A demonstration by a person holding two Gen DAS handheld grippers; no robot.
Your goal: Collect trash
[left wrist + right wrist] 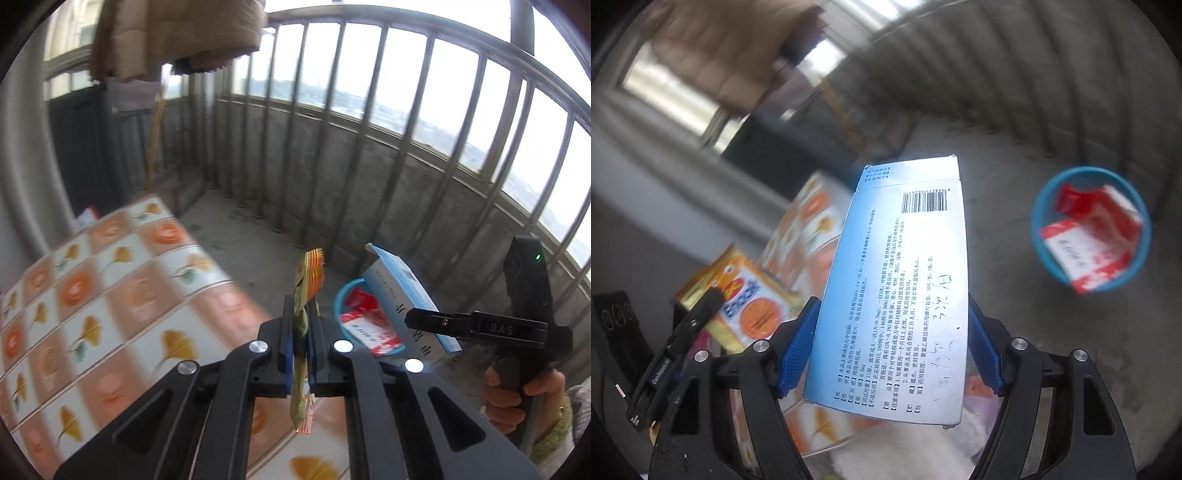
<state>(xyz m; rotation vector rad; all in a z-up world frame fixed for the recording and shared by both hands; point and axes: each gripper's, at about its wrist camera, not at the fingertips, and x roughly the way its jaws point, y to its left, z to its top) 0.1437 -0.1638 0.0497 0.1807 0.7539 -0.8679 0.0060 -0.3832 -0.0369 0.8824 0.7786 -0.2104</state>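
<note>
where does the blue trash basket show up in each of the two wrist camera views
Left wrist view: the blue trash basket sits lower right of centre on the floor, partly hidden behind the light blue medicine box.
Right wrist view: the basket is at the right edge on the floor, fully visible, right of the box.
Shared landmark: the red and white packaging inside the basket.

We see both grippers in matte black plastic with blue textured pads (798, 350) and silver round screws (342, 346). Right gripper (417, 321) shows a green LED and embossed lettering; the hand (517, 398) wears a ring and a fuzzy pale-green cuff (554, 432).
</note>
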